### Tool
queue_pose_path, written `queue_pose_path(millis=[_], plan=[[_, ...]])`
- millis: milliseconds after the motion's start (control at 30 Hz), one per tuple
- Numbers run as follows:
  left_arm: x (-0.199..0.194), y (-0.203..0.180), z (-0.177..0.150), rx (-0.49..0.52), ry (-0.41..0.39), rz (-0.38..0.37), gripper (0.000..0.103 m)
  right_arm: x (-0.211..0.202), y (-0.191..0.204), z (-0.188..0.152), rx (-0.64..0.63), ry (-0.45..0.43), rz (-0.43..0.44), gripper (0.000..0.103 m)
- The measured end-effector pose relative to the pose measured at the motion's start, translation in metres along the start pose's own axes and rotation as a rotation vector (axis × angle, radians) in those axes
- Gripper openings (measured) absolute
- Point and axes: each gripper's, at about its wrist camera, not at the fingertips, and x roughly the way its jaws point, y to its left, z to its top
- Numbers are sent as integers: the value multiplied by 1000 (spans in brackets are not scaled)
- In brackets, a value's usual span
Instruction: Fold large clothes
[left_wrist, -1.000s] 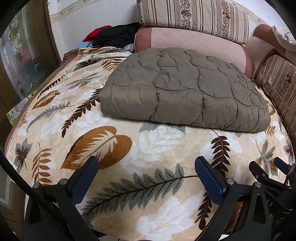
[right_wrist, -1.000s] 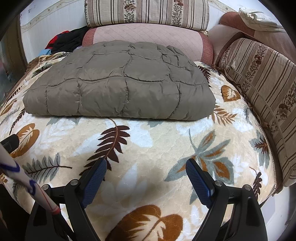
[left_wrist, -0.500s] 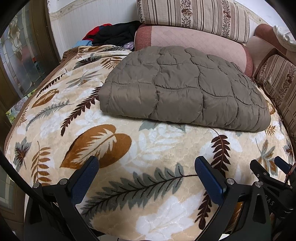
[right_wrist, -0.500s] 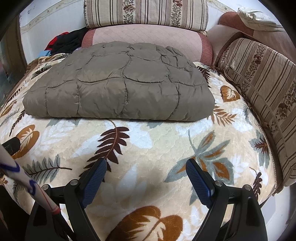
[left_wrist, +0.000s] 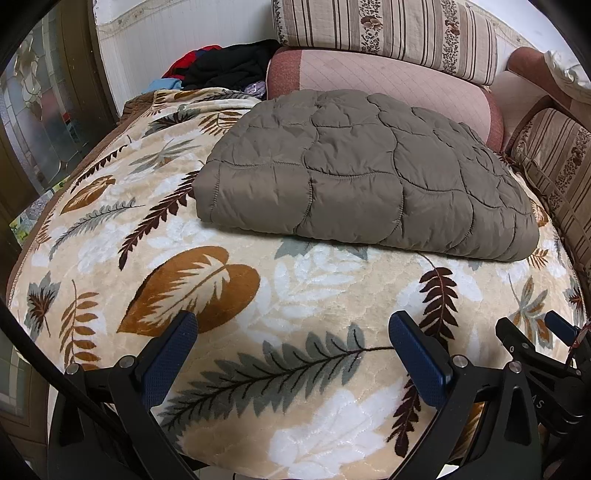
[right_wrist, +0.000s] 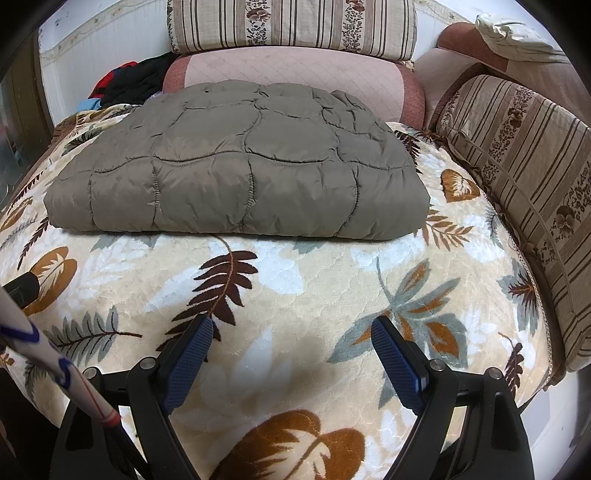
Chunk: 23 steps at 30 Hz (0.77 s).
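Your quilted coat (left_wrist: 354, 177) lies folded; both tongs, left (left_wrist: 291, 350) and right (right_wrist: 291, 350), hang wide open and empty near it. Next, reach for another garment.

folded olive-brown quilted jacket (right_wrist: 236, 166), flat on the leaf-print blanket (right_wrist: 295, 295)

Legible text is confined to one spot: in the left wrist view, pale capital letters "AS" stand on the black frame of the right claw (left_wrist: 554, 325), at the picture's lower right edge, just right of the left claw (left_wrist: 291, 328); the marking looks cut off. Nothing else bears readable lettering.
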Motion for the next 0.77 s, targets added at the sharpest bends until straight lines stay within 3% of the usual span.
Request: queue_pose_path(millis=[767], plan=[[3, -1, -1, 12, 2, -17, 103, 2, -2, 0, 2, 4, 0, 91]])
